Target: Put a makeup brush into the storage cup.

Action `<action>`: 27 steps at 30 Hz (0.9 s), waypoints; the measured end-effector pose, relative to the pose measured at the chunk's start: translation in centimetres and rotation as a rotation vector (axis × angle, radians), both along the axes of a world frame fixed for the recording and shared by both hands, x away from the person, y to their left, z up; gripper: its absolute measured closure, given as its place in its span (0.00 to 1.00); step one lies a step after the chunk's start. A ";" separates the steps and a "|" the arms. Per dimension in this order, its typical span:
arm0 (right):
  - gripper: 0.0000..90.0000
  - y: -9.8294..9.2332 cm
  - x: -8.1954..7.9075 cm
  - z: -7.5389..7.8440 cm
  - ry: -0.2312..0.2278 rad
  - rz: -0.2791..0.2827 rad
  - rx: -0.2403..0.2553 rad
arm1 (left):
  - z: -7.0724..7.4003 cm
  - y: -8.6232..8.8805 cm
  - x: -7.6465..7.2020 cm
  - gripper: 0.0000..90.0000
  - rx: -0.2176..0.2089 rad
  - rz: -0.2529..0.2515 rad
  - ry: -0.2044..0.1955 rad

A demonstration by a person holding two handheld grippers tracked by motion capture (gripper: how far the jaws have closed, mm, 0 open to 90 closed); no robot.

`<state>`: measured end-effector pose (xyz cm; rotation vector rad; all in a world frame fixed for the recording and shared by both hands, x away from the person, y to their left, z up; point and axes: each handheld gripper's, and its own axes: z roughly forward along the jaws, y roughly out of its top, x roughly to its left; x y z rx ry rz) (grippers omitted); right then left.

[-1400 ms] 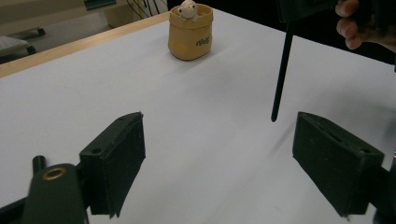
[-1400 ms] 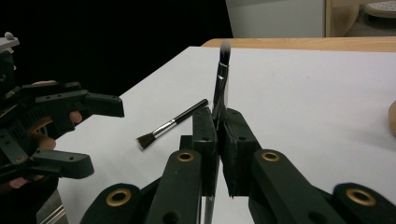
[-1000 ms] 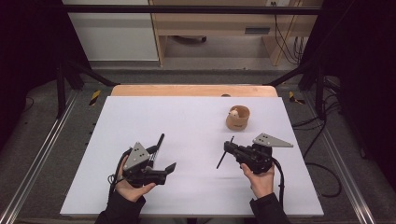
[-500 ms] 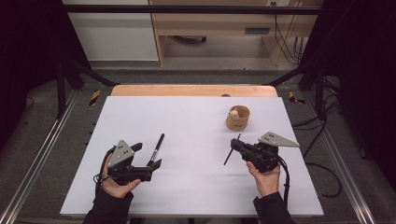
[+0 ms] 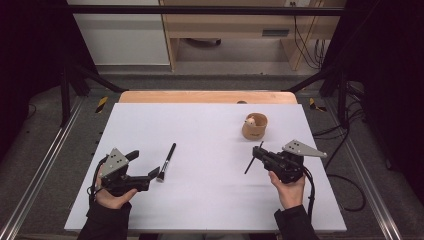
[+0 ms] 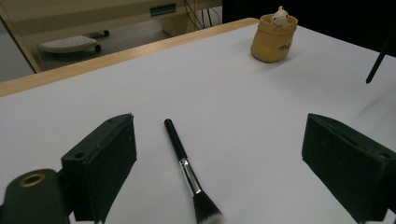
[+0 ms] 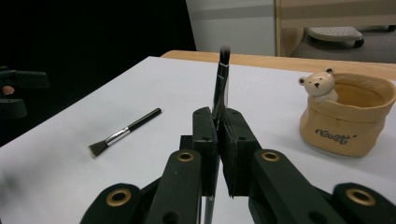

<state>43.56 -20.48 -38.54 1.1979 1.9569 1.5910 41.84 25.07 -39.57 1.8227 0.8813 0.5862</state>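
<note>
High view: left gripper [image 5: 146, 176] fingers spread, brush [image 5: 166, 161] lies loose on table [image 5: 210, 200] just ahead. Right gripper [image 5: 260, 156] pinches 2nd brush [image 5: 253, 160], near holder cup [image 5: 254, 126].
Left gripper view: brush btwn fingers [image 6: 103, 161], ungrasped.
Right gripper view: fingers [image 7: 204, 140] pressed on thin brush. Judged: neither brush in cup yet; both left.

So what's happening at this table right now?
A person works with two handheld grippers on a white table. The right gripper is shut on a thin black brush. The left gripper is open, with a second brush lying flat between its jaws. A tan bear cup stands beyond.
</note>
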 end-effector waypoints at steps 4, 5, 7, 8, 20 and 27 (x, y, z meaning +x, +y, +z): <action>0.95 -0.1 0.1 0.0 -0.002 -0.009 -0.005 | -0.1 0.4 0.2 0.11 0.002 0.005 -0.002; 0.95 -0.2 0.1 0.1 -0.003 -0.009 -0.006 | -0.2 0.5 0.3 0.11 0.005 0.006 0.000; 0.95 -0.3 0.2 0.1 -0.005 -0.013 -0.009 | -0.3 0.7 0.3 0.11 0.007 0.007 -0.001; 0.95 -0.3 0.3 0.2 -0.006 -0.015 -0.011 | -0.3 0.7 0.4 0.11 0.004 0.008 0.000; 0.95 -0.7 0.8 0.9 -0.027 -0.039 -0.023 | -0.6 1.5 0.7 0.10 0.002 0.019 -0.008; 0.95 -1.1 1.2 1.5 -0.043 -0.058 -0.020 | -0.7 1.8 0.8 0.09 -0.001 0.031 -0.004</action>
